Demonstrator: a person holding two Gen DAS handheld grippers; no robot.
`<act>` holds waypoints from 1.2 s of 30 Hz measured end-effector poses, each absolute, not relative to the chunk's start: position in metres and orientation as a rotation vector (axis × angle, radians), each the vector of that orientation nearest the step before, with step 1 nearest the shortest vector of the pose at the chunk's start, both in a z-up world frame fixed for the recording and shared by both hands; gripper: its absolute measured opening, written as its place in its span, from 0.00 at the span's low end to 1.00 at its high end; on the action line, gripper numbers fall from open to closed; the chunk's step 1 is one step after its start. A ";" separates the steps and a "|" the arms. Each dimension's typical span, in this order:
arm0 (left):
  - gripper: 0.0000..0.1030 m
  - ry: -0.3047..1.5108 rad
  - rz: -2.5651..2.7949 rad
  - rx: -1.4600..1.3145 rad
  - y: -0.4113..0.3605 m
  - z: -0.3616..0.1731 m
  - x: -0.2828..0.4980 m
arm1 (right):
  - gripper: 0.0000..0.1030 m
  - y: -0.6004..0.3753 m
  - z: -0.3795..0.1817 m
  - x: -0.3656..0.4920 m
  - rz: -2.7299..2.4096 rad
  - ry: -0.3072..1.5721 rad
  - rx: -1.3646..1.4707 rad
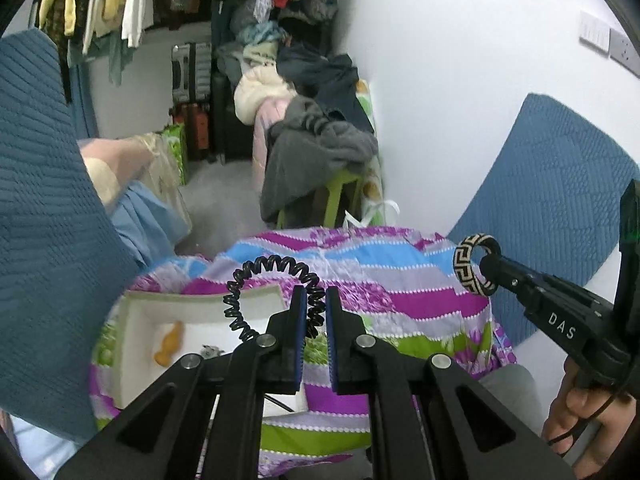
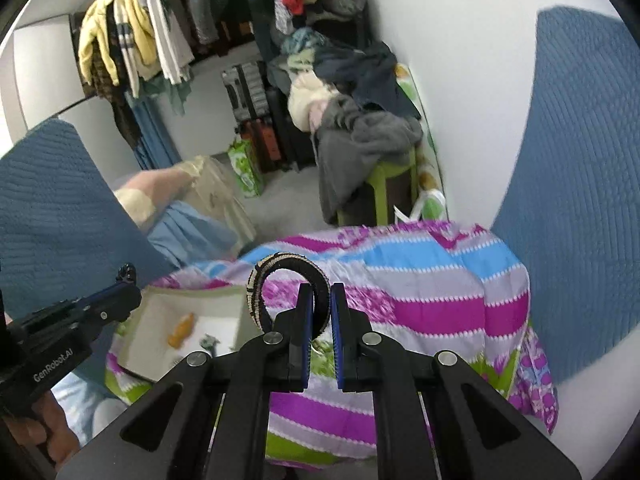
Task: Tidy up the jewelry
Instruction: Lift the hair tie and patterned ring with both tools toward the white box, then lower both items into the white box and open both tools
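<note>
My left gripper (image 1: 316,300) is shut on a black spiral coil bracelet (image 1: 256,276), held above a white open box (image 1: 132,344) that lies on a striped cloth (image 1: 400,280). In the box lie an orange piece (image 1: 170,346) and a small grey piece (image 1: 208,350). My right gripper (image 2: 321,300) is shut on a black and cream patterned bangle (image 2: 260,284), held above the cloth to the right of the box (image 2: 160,312). The bangle also shows in the left wrist view (image 1: 466,264) at the right gripper's tip.
The striped cloth (image 2: 440,280) covers a small raised surface. Blue quilted cushions (image 1: 48,220) (image 2: 580,180) stand at both sides. A green stool with piled clothes (image 1: 320,152), suitcases (image 1: 192,112) and a clothes rail (image 2: 136,32) are behind.
</note>
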State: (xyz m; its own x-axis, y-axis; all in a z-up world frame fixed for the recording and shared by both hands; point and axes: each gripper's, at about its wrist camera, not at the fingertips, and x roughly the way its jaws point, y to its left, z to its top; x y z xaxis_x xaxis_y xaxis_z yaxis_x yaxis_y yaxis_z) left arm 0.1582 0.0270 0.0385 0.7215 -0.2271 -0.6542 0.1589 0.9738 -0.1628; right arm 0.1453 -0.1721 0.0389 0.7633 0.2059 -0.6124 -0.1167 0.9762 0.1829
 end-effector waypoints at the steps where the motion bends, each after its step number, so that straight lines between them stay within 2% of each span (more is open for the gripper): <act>1: 0.07 0.724 -0.205 -0.096 0.033 0.043 0.156 | 0.07 -0.167 0.044 0.145 0.182 0.669 0.133; 10: 0.07 0.696 -0.151 -0.102 0.083 0.059 0.146 | 0.07 -0.118 0.062 0.148 0.234 0.627 0.116; 16: 0.07 0.717 -0.124 -0.107 0.111 0.045 0.145 | 0.07 -0.091 0.051 0.153 0.247 0.648 0.100; 36: 0.07 0.990 -0.047 -0.195 0.173 -0.102 0.163 | 0.07 -0.013 -0.082 0.184 0.319 0.958 0.021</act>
State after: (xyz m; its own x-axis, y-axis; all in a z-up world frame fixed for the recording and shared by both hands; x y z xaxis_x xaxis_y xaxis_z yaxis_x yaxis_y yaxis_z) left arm 0.1629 0.1730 -0.1022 0.5491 -0.1277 -0.8260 -0.0497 0.9815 -0.1847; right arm 0.1845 -0.0131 -0.0823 0.5322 0.2766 -0.8002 -0.2584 0.9531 0.1576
